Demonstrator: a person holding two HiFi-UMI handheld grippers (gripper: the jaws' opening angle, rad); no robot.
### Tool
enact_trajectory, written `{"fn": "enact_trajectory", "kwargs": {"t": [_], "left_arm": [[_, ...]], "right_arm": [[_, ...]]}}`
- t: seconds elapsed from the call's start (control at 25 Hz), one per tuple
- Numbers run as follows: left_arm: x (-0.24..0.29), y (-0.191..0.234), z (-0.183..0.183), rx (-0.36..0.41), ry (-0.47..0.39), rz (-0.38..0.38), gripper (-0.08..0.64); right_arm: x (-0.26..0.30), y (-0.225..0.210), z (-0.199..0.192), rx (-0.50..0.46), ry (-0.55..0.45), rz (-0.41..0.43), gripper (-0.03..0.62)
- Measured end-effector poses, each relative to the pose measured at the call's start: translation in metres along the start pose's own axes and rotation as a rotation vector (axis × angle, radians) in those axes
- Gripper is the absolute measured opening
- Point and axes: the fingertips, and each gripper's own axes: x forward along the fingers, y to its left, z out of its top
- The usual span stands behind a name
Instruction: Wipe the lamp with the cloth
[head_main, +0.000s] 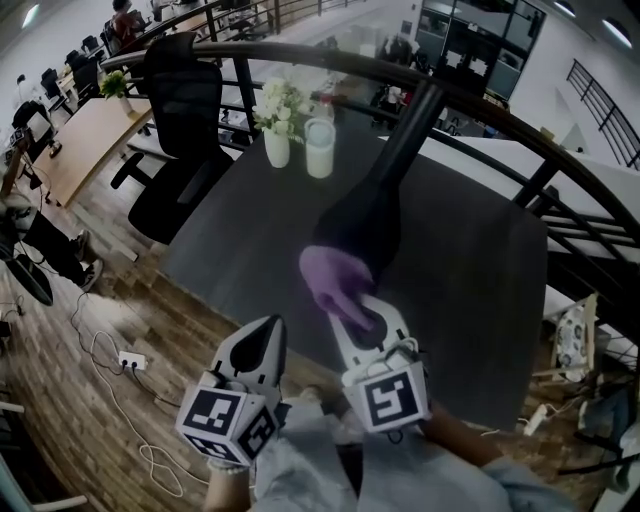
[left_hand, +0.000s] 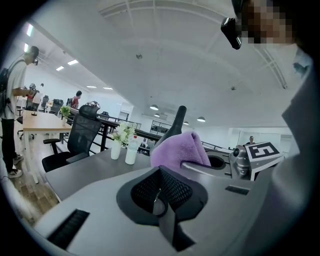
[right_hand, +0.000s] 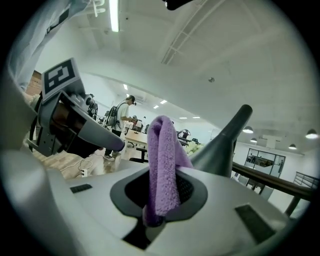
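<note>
Nothing on the lamp (head_main: 362, 215) is telling me that the wiping has got anywhere. By my reckoning the job is standing at its very start, with the whole dark body left to go over. The right gripper (head_main: 356, 312) is clamping a purple cloth (head_main: 333, 277), its jaws pinching a fold that is sticking up between them in the right gripper view. The left gripper (head_main: 264, 342) is hanging just beside it, jaws pressed together on nothing, taking no part. The cloth is sitting right at the near, wide foot of the lamp; whether it is touching, I cannot tell from the head view. The lamp is standing on the dark table (head_main: 470, 270), near its middle, in front of the person. Its long axis is running from that broad foot up along a narrowing neck, leaning away from the person and to their right, toward the railing (head_main: 560, 160). I am guessing any stroke is going to be following that neck upward.
</note>
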Motion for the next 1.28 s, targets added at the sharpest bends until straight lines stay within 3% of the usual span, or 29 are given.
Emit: {"fn": "enact_trajectory", "kwargs": {"t": [0.16, 0.72, 0.96, 1.28], "left_arm": [[0.008, -0.009, 0.004, 0.025, -0.032, -0.031, 0.011], [0.032, -0.057, -0.008, 0.049, 0.031, -0.157, 0.011], [0.038, -0.067, -0.015, 0.054, 0.077, -0.177, 0.012], [0.046, -0.077, -0.017, 0.054, 0.067, -0.188, 0.011]], "right_arm": [[-0.016, -0.007, -0.006, 0.028, 0.025, -0.024, 0.051], [-0.083, -0.063, -0.049, 0.246, 0.125, -0.221, 0.051], [-0.098, -0.077, -0.067, 0.312, 0.149, -0.263, 0.051], [-0.106, -0.087, -0.079, 0.341, 0.148, -0.281, 0.051]]}}
